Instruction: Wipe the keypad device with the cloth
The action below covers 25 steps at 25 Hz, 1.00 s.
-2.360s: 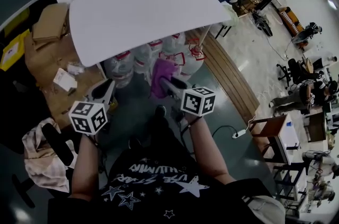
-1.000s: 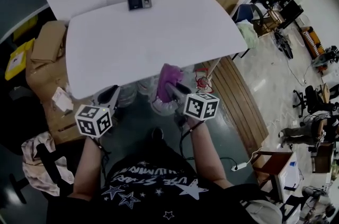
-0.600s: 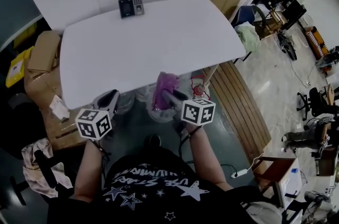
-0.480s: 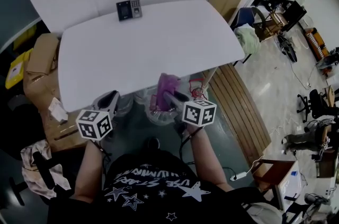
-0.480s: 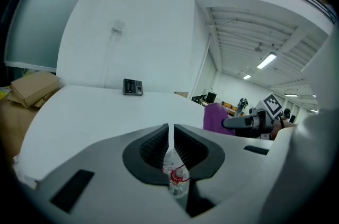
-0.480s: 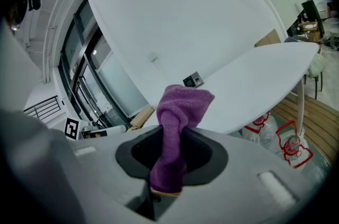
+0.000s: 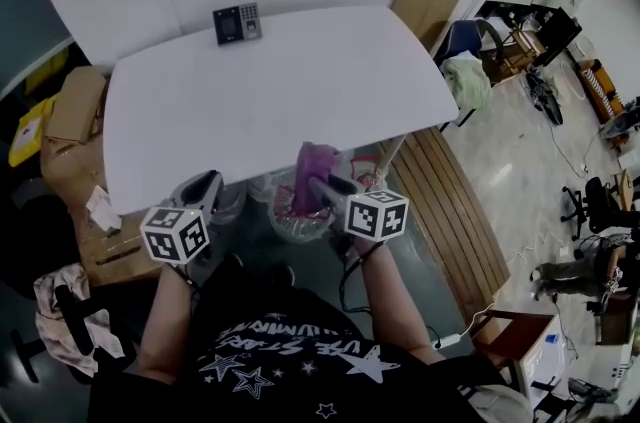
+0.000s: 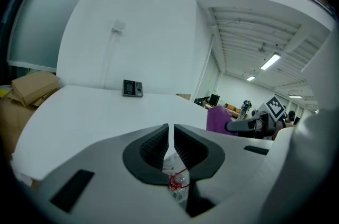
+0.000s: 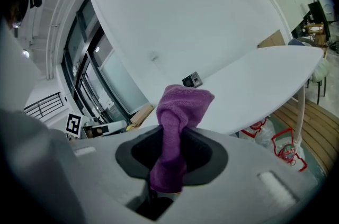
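Keypad device [image 7: 237,23] is sitting at the far edge of the counter [image 7: 300,101], well ahead-left of the right claw [image 7: 322,187] clamping the cloth [image 7: 315,169]; left claw [image 7: 205,193] pinched together, empty.

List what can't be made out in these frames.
- Keypad: too small in all three views, so its keys and any dirt are unreadable.
- Cloth: in the right gripper view, its lower end disappears between the jaws of the right gripper.
- Plastic items under the table: in the head view the tabletop covers most of them, and only parts show past its near edge.
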Each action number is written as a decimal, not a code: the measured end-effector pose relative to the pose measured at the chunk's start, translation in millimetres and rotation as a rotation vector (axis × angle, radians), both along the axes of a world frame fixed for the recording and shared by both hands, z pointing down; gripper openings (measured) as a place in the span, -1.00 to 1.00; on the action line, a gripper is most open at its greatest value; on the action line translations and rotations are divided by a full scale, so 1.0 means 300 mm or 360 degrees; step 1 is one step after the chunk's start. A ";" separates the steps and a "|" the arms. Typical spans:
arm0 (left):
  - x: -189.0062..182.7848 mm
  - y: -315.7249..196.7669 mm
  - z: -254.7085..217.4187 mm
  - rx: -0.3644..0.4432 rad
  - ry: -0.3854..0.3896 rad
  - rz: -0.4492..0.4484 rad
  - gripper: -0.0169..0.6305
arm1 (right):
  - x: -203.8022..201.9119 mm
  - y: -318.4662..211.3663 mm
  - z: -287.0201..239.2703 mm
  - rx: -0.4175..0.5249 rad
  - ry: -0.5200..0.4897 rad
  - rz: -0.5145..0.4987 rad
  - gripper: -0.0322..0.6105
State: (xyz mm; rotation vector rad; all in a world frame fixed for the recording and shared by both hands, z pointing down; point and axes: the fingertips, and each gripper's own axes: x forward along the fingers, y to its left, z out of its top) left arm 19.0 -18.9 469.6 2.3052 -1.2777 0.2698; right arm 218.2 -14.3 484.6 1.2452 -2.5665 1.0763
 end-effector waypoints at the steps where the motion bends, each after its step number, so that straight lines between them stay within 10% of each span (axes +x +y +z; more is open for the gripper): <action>1: -0.001 -0.007 -0.003 0.0005 0.0000 -0.0006 -0.84 | 0.003 -0.008 0.006 -0.0004 -0.0001 0.0007 -0.60; 25: -0.134 -0.305 0.084 -0.0047 0.0095 -0.0082 -0.83 | -0.100 -0.334 0.070 -0.0074 0.0066 0.0001 -0.60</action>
